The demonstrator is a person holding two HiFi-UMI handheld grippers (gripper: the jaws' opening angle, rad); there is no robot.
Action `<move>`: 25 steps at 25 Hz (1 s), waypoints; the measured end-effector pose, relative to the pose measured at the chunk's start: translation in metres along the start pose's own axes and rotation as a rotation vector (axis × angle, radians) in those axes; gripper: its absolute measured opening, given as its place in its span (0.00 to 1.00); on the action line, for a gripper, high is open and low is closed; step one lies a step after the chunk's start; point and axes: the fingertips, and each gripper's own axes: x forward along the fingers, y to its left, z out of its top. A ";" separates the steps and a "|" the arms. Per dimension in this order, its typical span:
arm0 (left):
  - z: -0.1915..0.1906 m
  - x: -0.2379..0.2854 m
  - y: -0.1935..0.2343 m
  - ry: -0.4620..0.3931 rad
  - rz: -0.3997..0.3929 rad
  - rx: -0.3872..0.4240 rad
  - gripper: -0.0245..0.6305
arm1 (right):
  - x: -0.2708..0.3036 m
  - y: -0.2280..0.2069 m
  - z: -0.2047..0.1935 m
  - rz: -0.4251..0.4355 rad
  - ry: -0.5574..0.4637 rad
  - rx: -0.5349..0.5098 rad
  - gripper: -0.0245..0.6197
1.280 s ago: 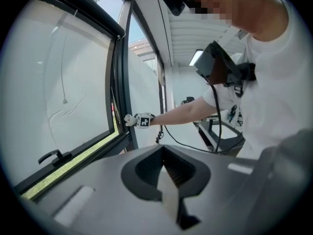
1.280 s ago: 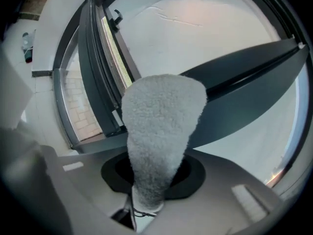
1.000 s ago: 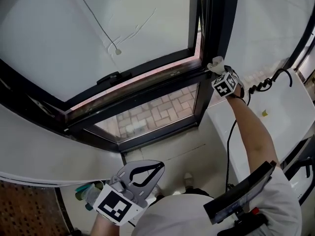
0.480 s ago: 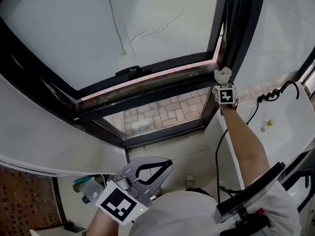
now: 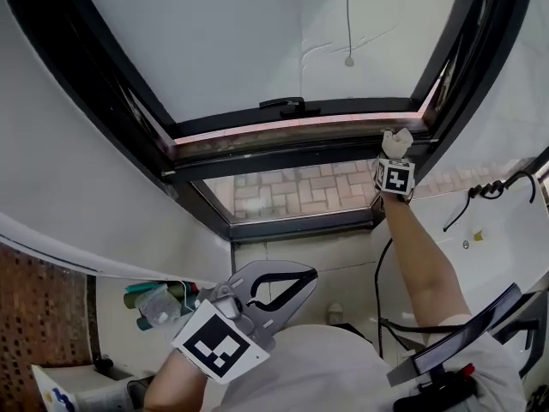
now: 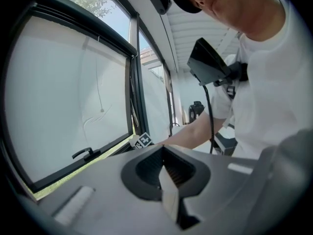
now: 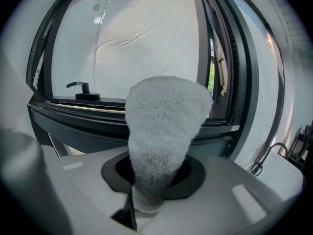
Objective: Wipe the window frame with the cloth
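The right gripper (image 5: 395, 153) pinches the white cloth (image 5: 396, 138), right of centre — press it firmly along the window frame (image 5: 283, 155); left gripper (image 5: 296, 280) closed, empty

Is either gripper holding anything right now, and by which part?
The right gripper is shut on the white cloth, pinching one bunched end; the rest sticks out past the jaws. The left gripper is shut, empty.

Left gripper (image 6: 164, 166): jaws closed, nothing between them.
Ahead and to its left stood the dark window frame (image 6: 134, 99) with a handle (image 6: 84, 153) on the lower rail. Straight ahead, the right gripper (image 6: 142, 140) met the frame, a pale cloth (image 6: 133, 141) beside its marker cube.
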 end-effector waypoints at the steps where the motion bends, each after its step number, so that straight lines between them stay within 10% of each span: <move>1: -0.001 -0.007 0.003 -0.004 0.004 0.000 0.07 | -0.001 0.013 -0.001 0.004 0.002 0.000 0.19; 25: -0.048 -0.150 0.027 -0.048 0.109 -0.028 0.07 | -0.033 0.345 0.011 0.272 -0.014 0.025 0.20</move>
